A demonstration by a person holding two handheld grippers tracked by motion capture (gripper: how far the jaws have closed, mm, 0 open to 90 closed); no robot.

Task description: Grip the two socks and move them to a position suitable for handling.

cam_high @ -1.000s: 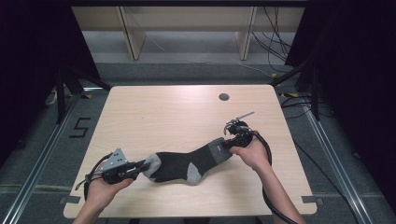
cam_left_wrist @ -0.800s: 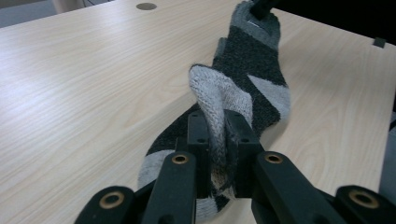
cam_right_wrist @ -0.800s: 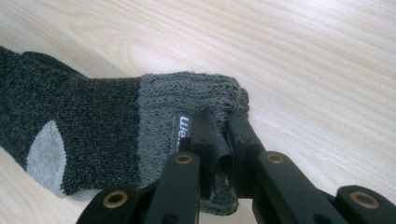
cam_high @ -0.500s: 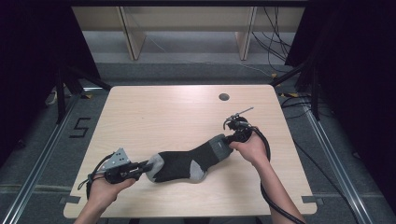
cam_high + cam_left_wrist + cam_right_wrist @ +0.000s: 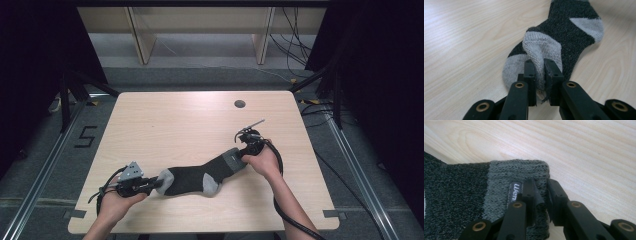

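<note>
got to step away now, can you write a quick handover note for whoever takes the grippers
Left gripper: shut on the light grey toe of the sock, which is pinched in a fold.
Right gripper: at the grey cuff; its jaws have just been opening, and a small gap shows beside the fabric between them.
The sock lies stretched between both grippers along the near part of the table.
Done: sock laid out flat.
Left: probably finish releasing the cuff, then free the toe.

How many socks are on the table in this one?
1. The sock lies flat near the table's front edge, stretched between the left gripper at its toe and the right gripper at its cuff.
</note>
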